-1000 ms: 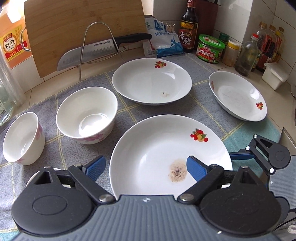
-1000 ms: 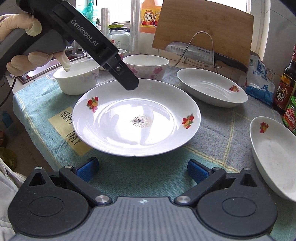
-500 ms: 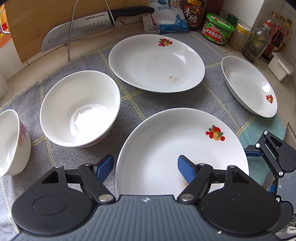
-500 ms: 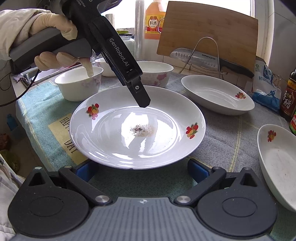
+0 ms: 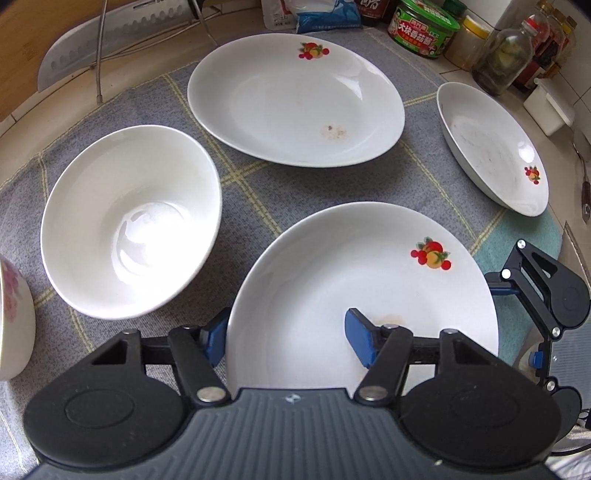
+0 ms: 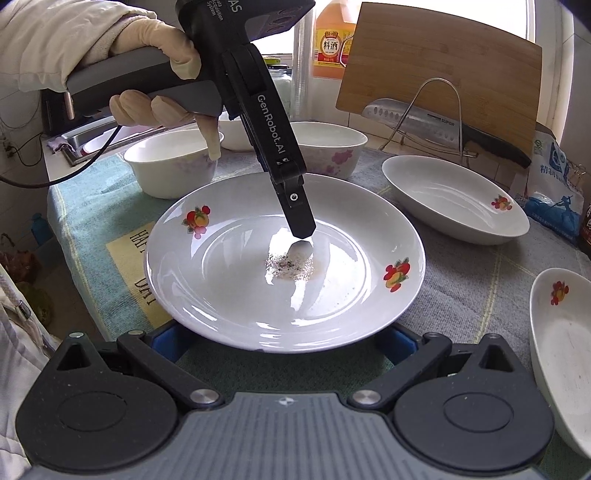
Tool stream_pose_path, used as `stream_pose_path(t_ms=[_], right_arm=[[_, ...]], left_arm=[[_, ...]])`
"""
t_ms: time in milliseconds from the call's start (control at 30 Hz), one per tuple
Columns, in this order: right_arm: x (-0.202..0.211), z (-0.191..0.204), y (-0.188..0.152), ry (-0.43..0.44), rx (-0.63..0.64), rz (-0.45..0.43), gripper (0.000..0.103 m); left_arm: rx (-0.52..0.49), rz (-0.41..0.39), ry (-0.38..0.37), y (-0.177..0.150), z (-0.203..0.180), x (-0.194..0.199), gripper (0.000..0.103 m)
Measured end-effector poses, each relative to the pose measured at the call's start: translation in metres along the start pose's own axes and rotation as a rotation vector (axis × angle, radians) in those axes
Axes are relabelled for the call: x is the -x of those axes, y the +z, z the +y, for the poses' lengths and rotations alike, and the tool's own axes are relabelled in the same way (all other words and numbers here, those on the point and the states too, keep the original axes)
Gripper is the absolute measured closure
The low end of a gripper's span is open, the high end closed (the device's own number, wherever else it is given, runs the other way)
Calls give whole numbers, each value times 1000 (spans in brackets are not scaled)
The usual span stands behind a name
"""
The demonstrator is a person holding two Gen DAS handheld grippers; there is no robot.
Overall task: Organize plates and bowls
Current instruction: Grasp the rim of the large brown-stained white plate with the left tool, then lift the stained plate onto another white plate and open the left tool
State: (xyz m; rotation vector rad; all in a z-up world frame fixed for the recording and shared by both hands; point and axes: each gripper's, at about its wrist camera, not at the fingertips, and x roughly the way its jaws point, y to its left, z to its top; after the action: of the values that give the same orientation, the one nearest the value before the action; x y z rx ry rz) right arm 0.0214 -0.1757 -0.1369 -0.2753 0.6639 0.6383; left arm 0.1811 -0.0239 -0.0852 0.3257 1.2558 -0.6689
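Far left of the left wrist view, flowered bowl (image 5: 14,317): shows only its edge, stands on the grey checked cloth (image 5: 258,192) that covers the worktop. Just beside it, plain white bowl (image 5: 129,221): sits upright and empty, apart from every plate. Behind it, knife (image 5: 110,37): lies across a wire rack (image 5: 98,62).

Next, left gripper (image 5: 286,338): points steeply down over the near plate (image 5: 369,266) and straddles its left rim, one blue pad outside against the edge, the other inside above the stained middle. Jaws: just been closing with the rim between them, yet released, a wide gap left and no pinch on the rim. From the right wrist view: sits in a gloved hand (image 6: 147,74), with one fingertip (image 6: 301,229) low at the stain; cannot tell whether it touches the glaze.

Near plate: lies flat at the front of the cloth, bears fruit prints on its rim. Beyond it, far plate (image 5: 288,96): carries a fruit print and a small brown mark, lies near the white bowl without touching. Farther right, third plate (image 5: 491,147): sits alone by the cloth's edge. Behind these, green-lidded jar (image 5: 424,26): stands among bottles at the wall.

Right gripper (image 6: 283,341): hangs at the near plate's front rim, pads partly hidden beneath it on either side. Jaws: spread wide, grasping nothing.
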Motion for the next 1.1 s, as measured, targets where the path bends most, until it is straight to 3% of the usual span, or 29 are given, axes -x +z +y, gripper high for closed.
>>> stream_pose_path(t_ms=[700, 1100], right_arm=[[2, -1, 5, -13, 5, 17, 0], [31, -23, 13, -41, -12, -5, 0]], left_arm=[[-13, 15, -9, 6, -3, 0, 39], [-45, -37, -16, 34, -27, 19, 38]])
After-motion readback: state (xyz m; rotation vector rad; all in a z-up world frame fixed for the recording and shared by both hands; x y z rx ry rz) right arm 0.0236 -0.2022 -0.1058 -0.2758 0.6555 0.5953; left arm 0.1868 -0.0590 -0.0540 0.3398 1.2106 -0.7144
